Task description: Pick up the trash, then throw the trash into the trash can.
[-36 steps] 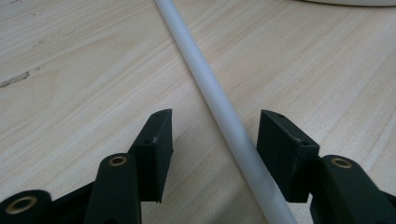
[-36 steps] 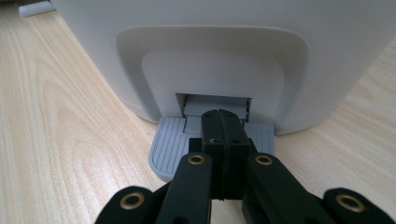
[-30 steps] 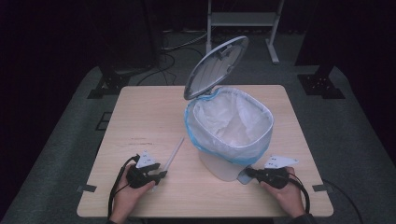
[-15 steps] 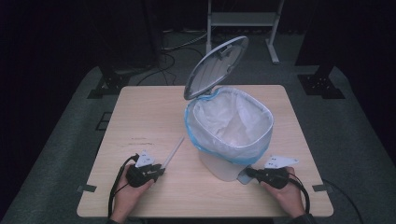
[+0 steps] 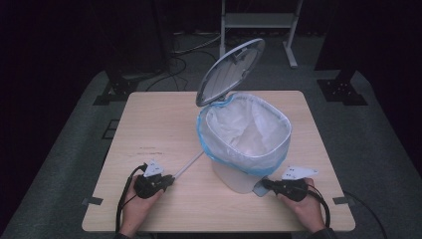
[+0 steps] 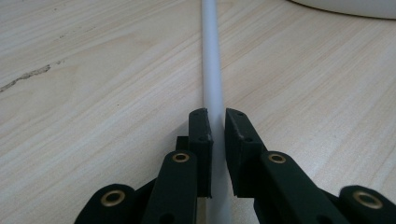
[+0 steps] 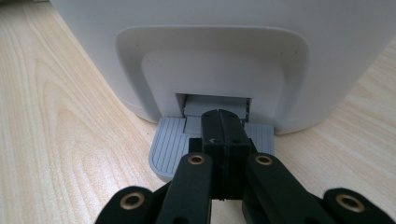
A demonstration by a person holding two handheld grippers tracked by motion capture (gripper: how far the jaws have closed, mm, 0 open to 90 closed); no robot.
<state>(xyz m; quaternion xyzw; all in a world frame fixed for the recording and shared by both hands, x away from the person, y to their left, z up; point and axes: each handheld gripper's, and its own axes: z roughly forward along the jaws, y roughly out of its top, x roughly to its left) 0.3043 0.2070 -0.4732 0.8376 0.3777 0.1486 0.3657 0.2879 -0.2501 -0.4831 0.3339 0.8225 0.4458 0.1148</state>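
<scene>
two grippers sit low at your near edge of the table. your right gripper [image 7: 223, 122] has its jaws pressed together, resting on the grey ribbed foot pedal [image 7: 170, 147] at the base of the white plastic pedal bin [image 5: 234, 177]. your left gripper [image 6: 215, 122] is clamped narrowly around a thin white plastic rod [image 6: 210, 60] lying on the pale wooden table [image 5: 154, 129], which runs toward the bin. the bin's grey lid [image 5: 230, 72] stands raised over a white, blue-edged liner bag [image 5: 244, 132].
</scene>
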